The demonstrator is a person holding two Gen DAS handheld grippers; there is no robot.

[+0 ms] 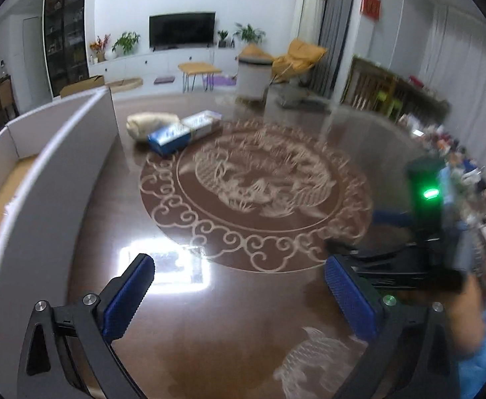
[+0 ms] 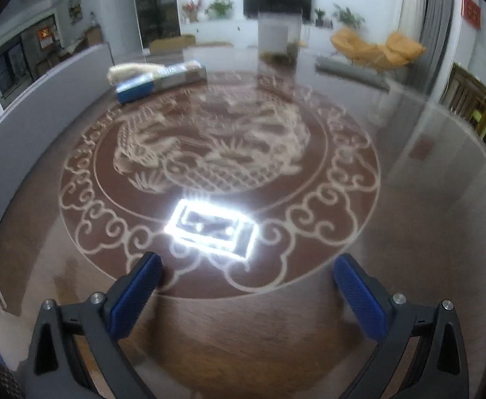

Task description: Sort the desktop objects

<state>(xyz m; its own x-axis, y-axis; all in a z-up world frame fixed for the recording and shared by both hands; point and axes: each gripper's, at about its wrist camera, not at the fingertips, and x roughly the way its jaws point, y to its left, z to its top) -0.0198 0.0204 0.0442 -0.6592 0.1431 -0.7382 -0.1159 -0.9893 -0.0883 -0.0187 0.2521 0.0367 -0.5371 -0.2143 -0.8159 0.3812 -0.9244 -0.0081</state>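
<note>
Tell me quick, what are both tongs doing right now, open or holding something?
Left tongs: open, holding nothing, above the brown patterned tabletop.
Right tongs: open, holding nothing, above the same tabletop.

Glossy brown table (image 2: 409,199) with a pale dragon medallion (image 2: 216,153) spreads ahead of both tongs. Far ahead, left, a blue box (image 2: 160,78) lies touching a cream bundle (image 2: 126,70). White carton (image 1: 53,166) hugs the left.
</note>
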